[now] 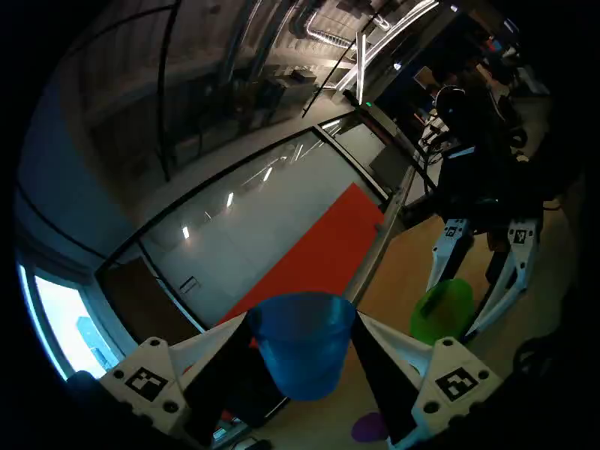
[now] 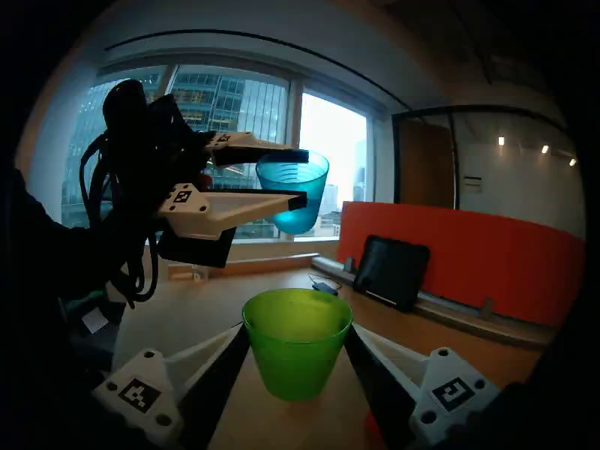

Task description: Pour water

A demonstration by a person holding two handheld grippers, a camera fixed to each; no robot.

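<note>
Now the jaws of my left gripper (image 1: 304,322) pinch the blue cup (image 1: 304,360), raised above the green cup (image 2: 296,356), which the right gripper (image 2: 296,331) pinches over the desk (image 2: 187,307). If I tip off-line, water likely misses the green cup.

Both views are dim and bend strongly toward their edges. In the right gripper view, daylight from the windows (image 2: 217,112) at upper left blows out white near centre and shines through the blue cup (image 2: 292,187) and green cup (image 2: 296,345). In the left gripper view, strip lights (image 1: 361,64) at top glare and mirror on the glass wall (image 1: 255,210); at lower left, a window (image 1: 67,330) burns white.
</note>
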